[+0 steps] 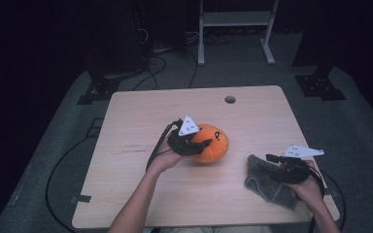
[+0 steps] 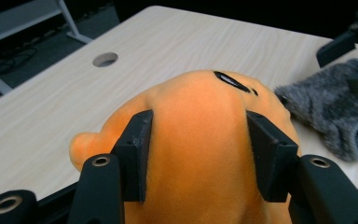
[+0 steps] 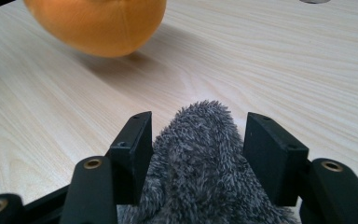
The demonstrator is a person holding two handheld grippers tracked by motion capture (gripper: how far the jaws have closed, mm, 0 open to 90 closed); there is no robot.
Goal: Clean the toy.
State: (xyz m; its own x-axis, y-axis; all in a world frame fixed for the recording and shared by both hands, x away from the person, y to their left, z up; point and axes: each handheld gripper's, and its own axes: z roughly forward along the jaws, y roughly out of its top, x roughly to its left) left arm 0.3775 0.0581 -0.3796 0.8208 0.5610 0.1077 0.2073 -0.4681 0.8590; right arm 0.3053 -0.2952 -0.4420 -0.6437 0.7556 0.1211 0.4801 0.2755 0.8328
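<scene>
An orange plush toy (image 1: 213, 143) with a black mark on top sits mid-table. My left gripper (image 1: 199, 145) is shut on it from the left, and in the left gripper view both pads press into the plush (image 2: 196, 140) on either side of the gripper's midpoint (image 2: 198, 123). A grey fuzzy cloth (image 1: 264, 184) lies near the table's right front. My right gripper (image 1: 270, 162) rests over it, open. In the right gripper view the cloth (image 3: 196, 154) bulges up between the jaws at the gripper (image 3: 198, 126), with a gap at the right pad. The plush (image 3: 98, 23) lies beyond.
The wooden table (image 1: 141, 111) has a round cable hole (image 1: 229, 99) near its far edge. Behind it on the dark floor stand a white metal frame (image 1: 235, 19), black stand bases (image 1: 99, 87) and loose cables. A cable trails off the table's left front.
</scene>
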